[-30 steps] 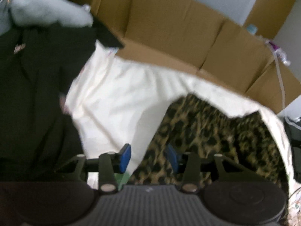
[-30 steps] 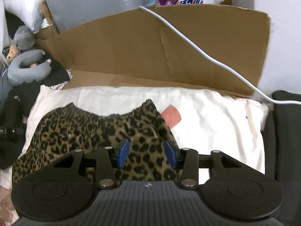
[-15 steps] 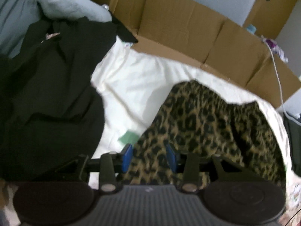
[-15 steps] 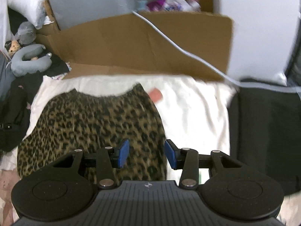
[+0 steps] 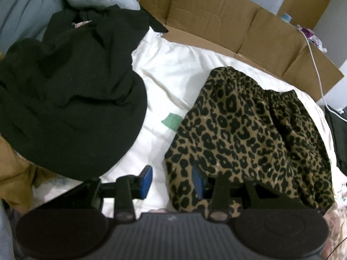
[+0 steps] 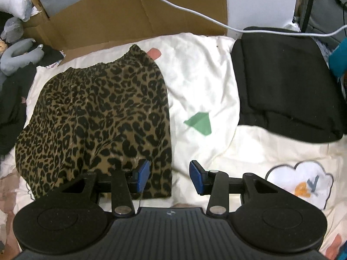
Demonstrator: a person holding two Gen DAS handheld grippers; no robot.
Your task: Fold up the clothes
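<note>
A leopard-print garment (image 5: 249,134) (image 6: 97,112) lies spread on a cream sheet (image 5: 173,75) (image 6: 203,80), its elastic waistband at the far side. My left gripper (image 5: 172,183) is open over the garment's near left corner; the cloth edge lies between and below its blue pads, not pinched. My right gripper (image 6: 169,178) is open at the garment's near right corner, with its left pad over the print and its right pad over the sheet.
A heap of black clothes (image 5: 69,91) lies left of the garment. A folded black stack (image 6: 286,82) sits at the right. Cardboard panels (image 5: 216,19) (image 6: 138,13) wall the far side, and a white cable (image 6: 195,13) crosses them. Green patches (image 6: 200,123) (image 5: 172,120) mark the sheet.
Both grippers have pulled back toward the near edge, away from the cardboard. The garment, bunched and partly lifted a second ago, now lies flat. The right gripper's pads have spread wider.
</note>
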